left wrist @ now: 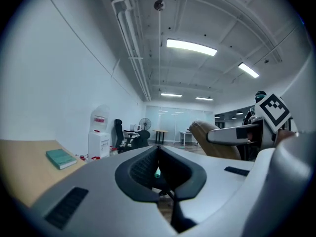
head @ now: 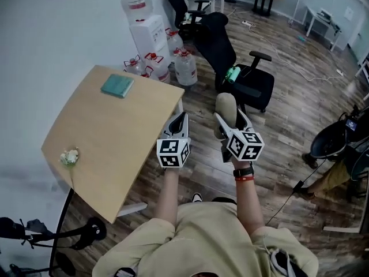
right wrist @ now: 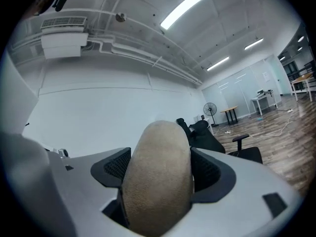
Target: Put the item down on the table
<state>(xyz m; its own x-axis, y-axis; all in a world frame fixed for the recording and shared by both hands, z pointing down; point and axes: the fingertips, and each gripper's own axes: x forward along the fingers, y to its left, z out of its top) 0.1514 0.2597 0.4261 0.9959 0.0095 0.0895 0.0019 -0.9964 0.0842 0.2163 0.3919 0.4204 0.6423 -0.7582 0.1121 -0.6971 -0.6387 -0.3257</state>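
The tan oblong item is clamped between the jaws of the right gripper. It is held in the air past the table's edge, over the wooden floor. The left gripper, just beside that edge, is closed on nothing. A teal book and a small pale flower-like object lie on the table.

The left tool is holding its grey jaws together at the tips. A flat teal book is lying on the pale wooden table at left, and a tan rounded item is showing at right.
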